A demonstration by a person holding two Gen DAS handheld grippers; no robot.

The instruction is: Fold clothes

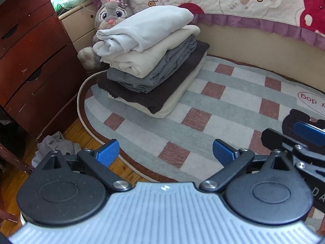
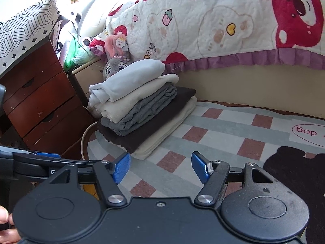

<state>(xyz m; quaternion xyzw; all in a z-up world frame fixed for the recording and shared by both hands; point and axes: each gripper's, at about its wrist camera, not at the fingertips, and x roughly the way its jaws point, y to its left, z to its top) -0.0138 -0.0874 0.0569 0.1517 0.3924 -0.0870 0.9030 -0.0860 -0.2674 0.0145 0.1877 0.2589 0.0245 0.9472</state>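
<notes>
Clothes are stacked folded on the rug, one crumpled garment is left on the floor, and both grippers' jaws are held wide and empty.

Five folded garments – one stack, one plush rabbit, one checked rug, two grippers.

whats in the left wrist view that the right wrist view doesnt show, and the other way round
Only the left wrist view: a crumpled grey garment on the wooden floor beside the dresser.

Only the right wrist view: a black-and-white patterned box on top of the dresser, and the big red bear face on the quilt.

Both: the stack of folded clothes on the checked rug, the plush rabbit behind it, the wooden dresser, and both grippers, left gripper and right gripper, open with nothing between the fingers.
</notes>
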